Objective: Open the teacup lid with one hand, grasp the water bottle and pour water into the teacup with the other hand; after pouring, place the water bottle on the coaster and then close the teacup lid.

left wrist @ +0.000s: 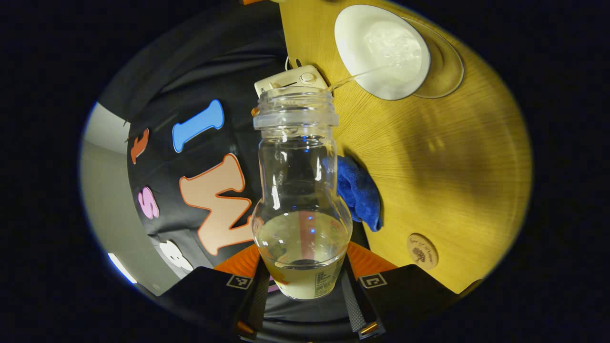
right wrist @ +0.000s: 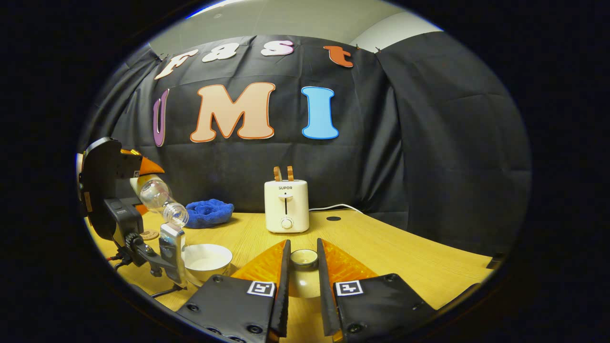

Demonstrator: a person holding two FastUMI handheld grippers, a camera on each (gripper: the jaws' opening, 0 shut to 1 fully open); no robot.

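We can read one brand word, "SUPOR", on the front of the toaster [right wrist: 286, 206] in the right gripper view, above its slot-shaped lever track. The bottle [left wrist: 302, 200] carries a printed label near its base in the left gripper view, but the print is too small for us to make out. The round coaster [left wrist: 422, 251] bears an engraved mark and lettering, which we cannot read either.

A staged recording booth, not a real kitchen: black cloth wall [right wrist: 419, 143] behind a wooden tabletop [right wrist: 381, 247], a toaster [right wrist: 286, 206] just beyond the tongs [right wrist: 301, 267].
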